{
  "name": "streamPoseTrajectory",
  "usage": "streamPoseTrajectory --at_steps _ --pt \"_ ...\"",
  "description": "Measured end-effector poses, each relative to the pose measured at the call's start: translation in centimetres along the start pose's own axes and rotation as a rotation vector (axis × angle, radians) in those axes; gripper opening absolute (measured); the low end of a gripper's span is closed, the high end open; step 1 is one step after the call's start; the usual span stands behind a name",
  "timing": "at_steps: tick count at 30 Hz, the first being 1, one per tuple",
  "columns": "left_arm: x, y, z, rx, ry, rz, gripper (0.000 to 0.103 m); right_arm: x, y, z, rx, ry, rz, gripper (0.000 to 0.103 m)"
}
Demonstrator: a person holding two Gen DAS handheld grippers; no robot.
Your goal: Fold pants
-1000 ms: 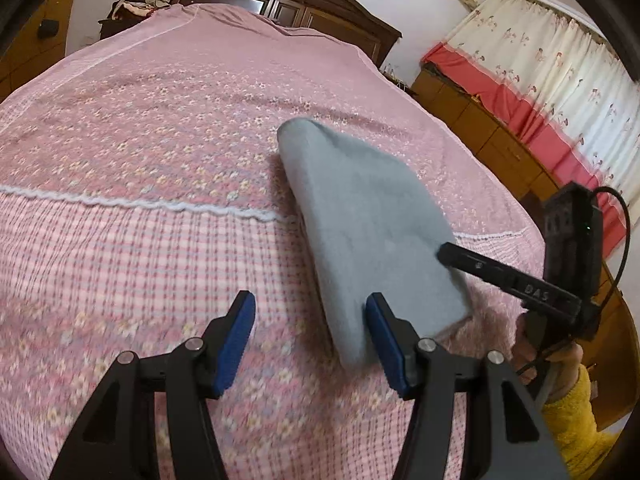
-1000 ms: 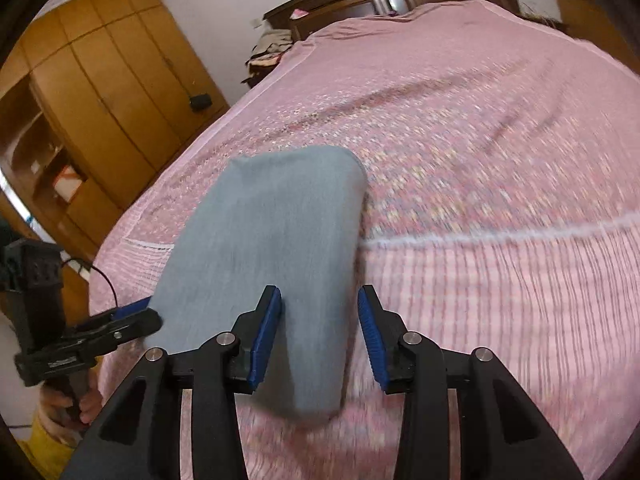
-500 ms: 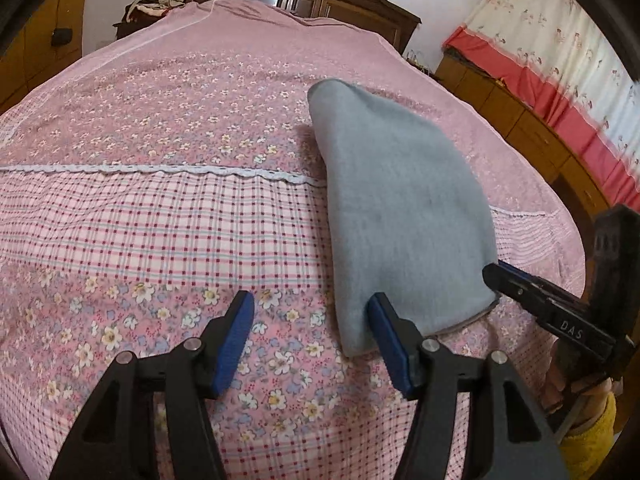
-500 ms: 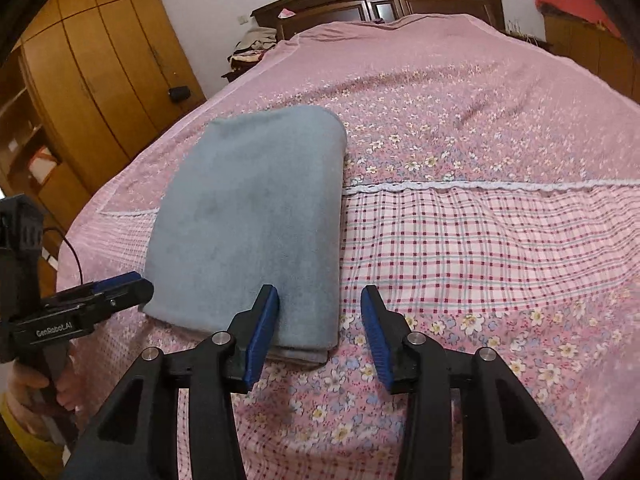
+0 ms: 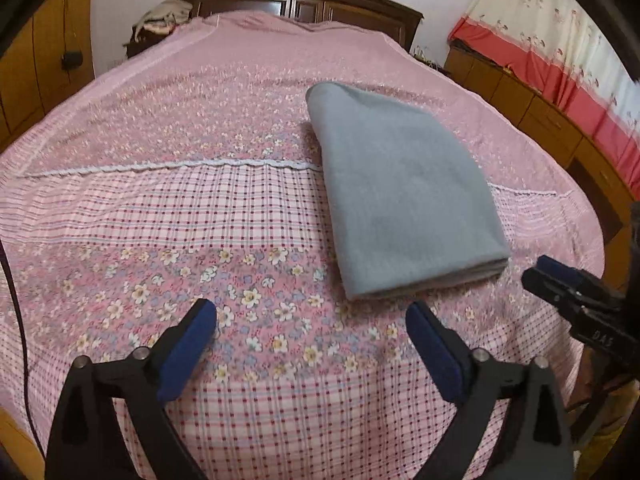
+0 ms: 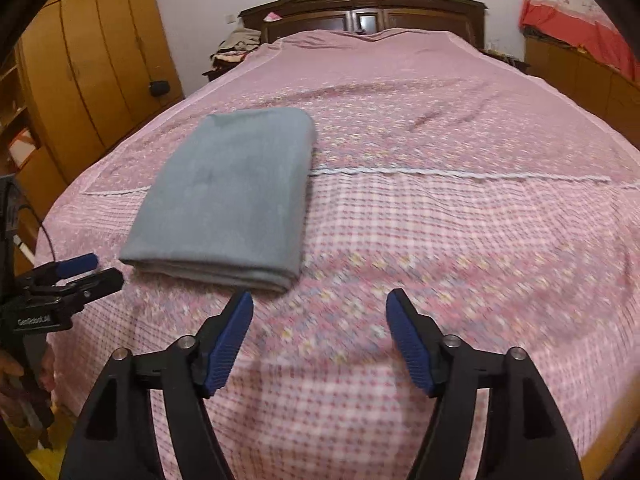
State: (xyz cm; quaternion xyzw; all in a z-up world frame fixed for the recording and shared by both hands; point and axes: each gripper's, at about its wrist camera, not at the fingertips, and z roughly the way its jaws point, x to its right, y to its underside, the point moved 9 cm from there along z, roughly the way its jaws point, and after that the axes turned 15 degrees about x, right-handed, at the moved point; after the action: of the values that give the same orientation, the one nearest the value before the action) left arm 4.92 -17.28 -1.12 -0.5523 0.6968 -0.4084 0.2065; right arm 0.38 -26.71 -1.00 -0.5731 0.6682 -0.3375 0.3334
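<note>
The grey pants (image 5: 404, 188) lie folded into a neat rectangle on the pink bed (image 5: 160, 208); they also show in the right wrist view (image 6: 236, 192). My left gripper (image 5: 312, 332) is open and empty, held above the bedspread just short of the pants' near edge. My right gripper (image 6: 320, 320) is open and empty, near the pants' near right corner. Each gripper shows in the other's view, the right one (image 5: 560, 284) at the right edge and the left one (image 6: 80, 272) at the left edge.
The bed has a dark wooden headboard (image 6: 360, 4). Wooden wardrobes (image 6: 80, 72) stand on one side. Low wooden cabinets (image 5: 540, 120) under red and white curtains (image 5: 560, 40) run along the other. Clothes (image 5: 164, 16) are piled by the headboard.
Both grippers have pulled back from the folded pants toward the foot of the bed and opened wider. The pants stay folded on the bed.
</note>
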Motion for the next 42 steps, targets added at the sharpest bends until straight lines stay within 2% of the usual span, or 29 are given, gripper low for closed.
streamPoseTrajectory --at_steps 5,10,13,25,42 --pt "0.7 1.5 -0.4 -0.006 -0.018 0.000 0.101 0.7 1.4 -0.3 0.002 0.055 -0.035 0.077" --pt "0.8 3.1 0.8 -0.038 -0.095 0.029 0.102 -0.3 2.8 0.6 0.006 0.119 -0.155 0.083" --pt "1.2 3.6 1.0 -0.045 -0.120 0.032 0.103 -0.6 3.3 0.8 0.014 0.137 -0.171 0.089" --pt "1.3 3.6 2.2 -0.048 -0.146 0.030 0.103 -0.4 3.7 1.0 0.015 0.124 -0.145 0.092" --pt "1.2 3.7 2.7 -0.053 -0.146 0.028 0.103 -0.5 3.6 1.2 0.017 0.121 -0.144 0.092"
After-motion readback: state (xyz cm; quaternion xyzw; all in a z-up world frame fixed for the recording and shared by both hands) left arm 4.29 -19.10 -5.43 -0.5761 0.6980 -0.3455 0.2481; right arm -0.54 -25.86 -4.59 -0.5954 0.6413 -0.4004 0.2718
